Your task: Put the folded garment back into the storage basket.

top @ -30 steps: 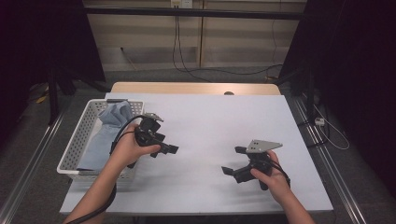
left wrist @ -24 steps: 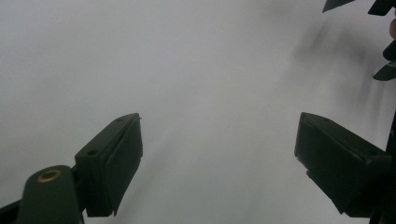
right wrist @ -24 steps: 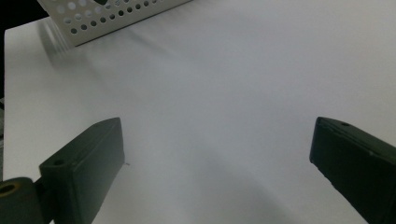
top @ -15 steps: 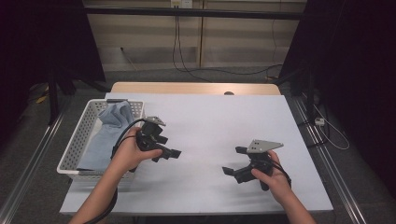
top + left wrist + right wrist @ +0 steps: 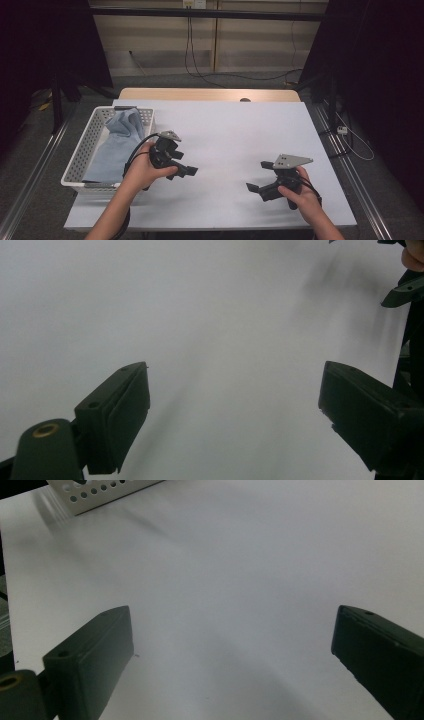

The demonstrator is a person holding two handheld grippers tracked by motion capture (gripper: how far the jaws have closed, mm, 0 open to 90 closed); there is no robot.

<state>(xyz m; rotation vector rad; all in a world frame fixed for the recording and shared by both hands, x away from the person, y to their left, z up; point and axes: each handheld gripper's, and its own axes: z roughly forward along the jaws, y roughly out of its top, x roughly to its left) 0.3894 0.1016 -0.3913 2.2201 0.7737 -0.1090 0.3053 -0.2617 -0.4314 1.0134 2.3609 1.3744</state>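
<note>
A white table (image 5: 230,130) carries a white perforated basket (image 5: 80,155) at its left edge. Inside the basket lies a pale blue cloth (image 5: 112,142), crumpled and bunched higher at the far end, where it rises above the rim; its near end lies flatter along the basket floor. The near part of the cloth and the basket's near right corner are hidden behind the person's left forearm and a looping black cable.

The left gripper (image 5: 187,171), held in the left hand (image 5: 145,172), rests just right of the basket, pointing right across the bare tabletop. In the left gripper view its two black jaws stand wide apart with nothing but white surface between them (image 5: 235,410). At the upper right corner of that view, dark parts of the other gripper and a fingertip are cut off by the frame edge.

The right gripper (image 5: 254,189), held in the right hand (image 5: 300,195), sits near the table's front right, pointing left, with a grey three-cornered plate on top. Its jaws are likewise spread, holding nothing (image 5: 232,665). In the right gripper view a corner of the basket (image 5: 100,492) shows at the top left, cropped by the frame, so its contents cannot be made out there.

The two grippers are well apart.
</note>
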